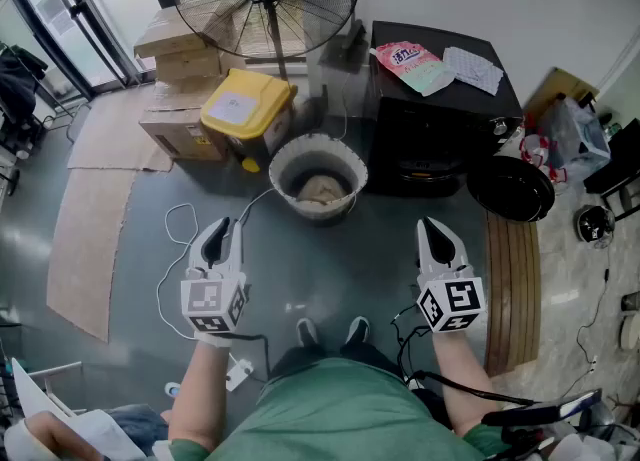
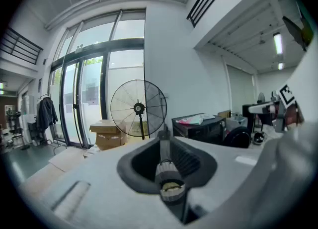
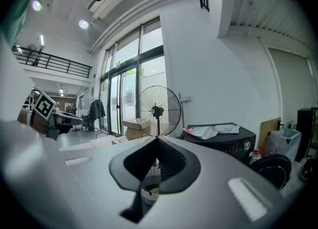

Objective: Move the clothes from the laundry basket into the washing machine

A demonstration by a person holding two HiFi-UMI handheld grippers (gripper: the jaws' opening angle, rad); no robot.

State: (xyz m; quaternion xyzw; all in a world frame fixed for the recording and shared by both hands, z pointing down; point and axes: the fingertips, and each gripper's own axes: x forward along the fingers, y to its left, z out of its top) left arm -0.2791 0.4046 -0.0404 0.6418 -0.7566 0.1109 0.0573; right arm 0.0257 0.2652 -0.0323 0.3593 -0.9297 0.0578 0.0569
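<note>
Zero items moved so far: the clothes (image 1: pixel 320 189) lie in the laundry basket (image 1: pixel 275 174) on the floor beside the washing machine (image 1: pixel 440 129), with left gripper (image 1: pixel 223 229) and right gripper (image 1: pixel 436 231) hovering short, fingers clenched on nothing.
</note>
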